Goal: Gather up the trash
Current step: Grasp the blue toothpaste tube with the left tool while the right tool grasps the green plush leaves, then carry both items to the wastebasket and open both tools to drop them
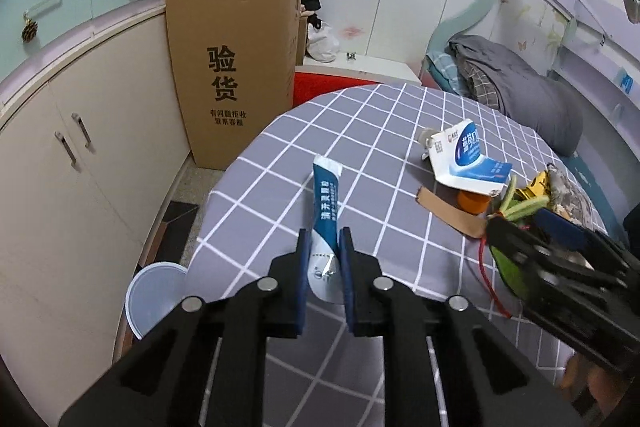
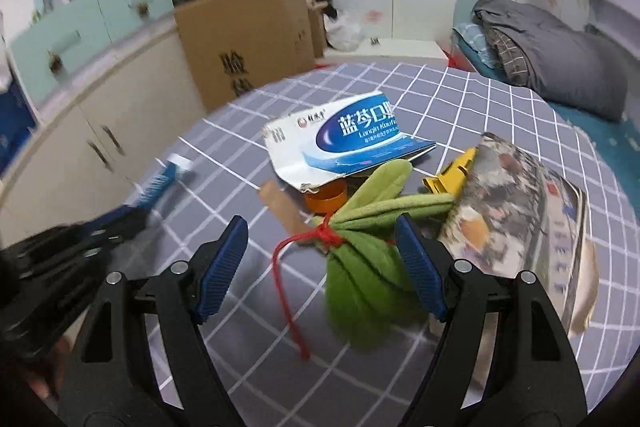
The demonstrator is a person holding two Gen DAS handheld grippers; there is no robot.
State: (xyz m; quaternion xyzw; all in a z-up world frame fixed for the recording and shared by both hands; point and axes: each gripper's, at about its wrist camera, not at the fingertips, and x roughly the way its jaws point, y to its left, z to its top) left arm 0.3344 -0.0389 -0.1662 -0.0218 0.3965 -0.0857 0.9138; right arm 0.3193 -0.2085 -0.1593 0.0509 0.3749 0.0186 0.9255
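On the table: trash lies spread on the checked cloth (image 1: 400, 131): torn carton (image 2: 340, 143), orange cap (image 2: 326, 197), brown strip (image 1: 448, 213), green bundle (image 2: 368, 267), foil bag (image 2: 520, 227).
Left gripper (image 1: 324, 251): pinching the blue sachet (image 1: 326, 203) at its lower end, over the near edge.
Right gripper (image 2: 320, 259): spread wide, straddling the bundle, not gripping.
Progress: early, I'd say; one piece in hand, the rest uncollected.
Bin (image 1: 154, 291): on the floor left of the table; I can't see its contents.
Cardboard box (image 1: 236, 67): upright by the cupboard; inside hidden.
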